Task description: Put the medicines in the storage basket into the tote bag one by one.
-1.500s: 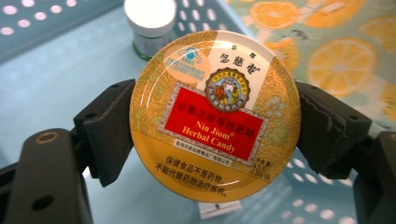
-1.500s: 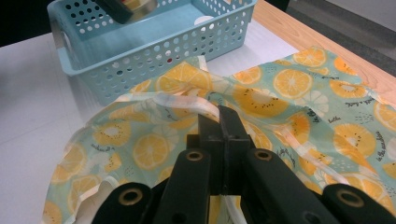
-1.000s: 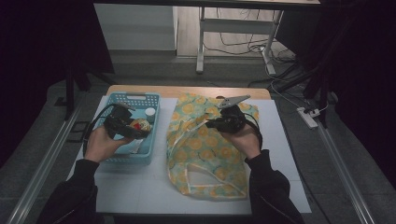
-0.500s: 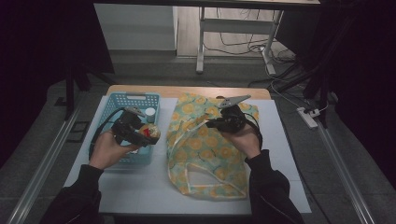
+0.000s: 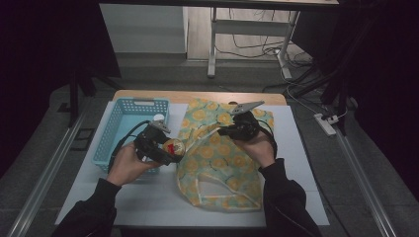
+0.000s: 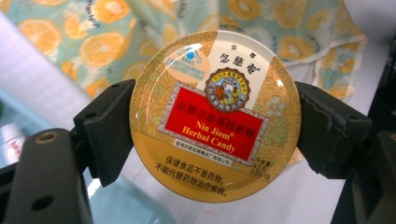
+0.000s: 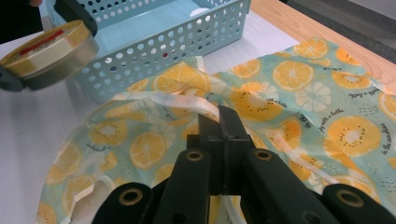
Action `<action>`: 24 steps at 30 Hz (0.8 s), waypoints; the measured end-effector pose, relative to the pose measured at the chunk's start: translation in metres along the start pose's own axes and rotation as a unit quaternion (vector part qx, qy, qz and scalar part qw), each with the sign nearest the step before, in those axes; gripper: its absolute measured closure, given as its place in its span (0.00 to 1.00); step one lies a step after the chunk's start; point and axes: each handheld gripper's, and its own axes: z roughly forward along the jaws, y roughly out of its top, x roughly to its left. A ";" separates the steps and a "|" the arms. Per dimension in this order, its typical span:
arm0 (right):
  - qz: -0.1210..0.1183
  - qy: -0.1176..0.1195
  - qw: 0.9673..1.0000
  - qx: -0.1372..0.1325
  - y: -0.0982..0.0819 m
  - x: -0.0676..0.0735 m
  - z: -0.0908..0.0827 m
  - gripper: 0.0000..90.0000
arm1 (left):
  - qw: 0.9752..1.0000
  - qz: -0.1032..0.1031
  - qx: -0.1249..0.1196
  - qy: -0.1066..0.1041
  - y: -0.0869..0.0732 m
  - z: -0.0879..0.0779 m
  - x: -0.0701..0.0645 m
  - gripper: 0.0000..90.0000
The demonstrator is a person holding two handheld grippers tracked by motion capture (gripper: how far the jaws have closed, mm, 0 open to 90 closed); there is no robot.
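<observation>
Looks like a recording lab or test bay: dark surrounds, white-covered tabletop [image 5: 306, 163] lit from above, metal rails [image 5: 44, 177] flanking it, loose cables [image 5: 257, 47] and a power strip [image 5: 326, 123] on the floor beyond

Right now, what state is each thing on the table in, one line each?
Candy tin: lid on, clamped in the left hand-held gripper, held off the table between basket and bag.
Fruit-print bag: lying on the table, mouth edge lifted.
Right hand-held gripper: shut on the bag's edge.
Blue basket: upright, a small white thing inside.
</observation>
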 end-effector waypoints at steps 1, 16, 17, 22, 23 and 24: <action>0.000 0.000 1.000 -0.001 0.000 0.000 0.000 1.00 | 1.000 0.002 0.000 -0.003 0.001 0.002 -0.002 0.23; 0.000 -0.002 1.000 -0.004 0.000 -0.001 0.001 1.00 | 0.999 0.037 0.008 -0.028 0.032 0.042 -0.023 0.23; 0.000 -0.002 1.000 -0.005 0.000 -0.001 0.001 1.00 | 0.999 0.038 0.009 -0.029 0.034 0.044 -0.024 0.23; 0.002 -0.004 1.000 -0.007 -0.001 -0.002 0.000 1.00 | 0.998 0.048 0.010 -0.033 0.042 0.058 -0.028 0.23; 0.001 -0.004 1.000 -0.008 -0.001 -0.002 0.000 1.00 | 0.998 0.051 0.012 -0.032 0.044 0.061 -0.029 0.23; 0.002 -0.004 1.000 -0.009 -0.001 -0.003 0.000 1.00 | 0.998 0.053 0.012 -0.032 0.045 0.064 -0.030 0.23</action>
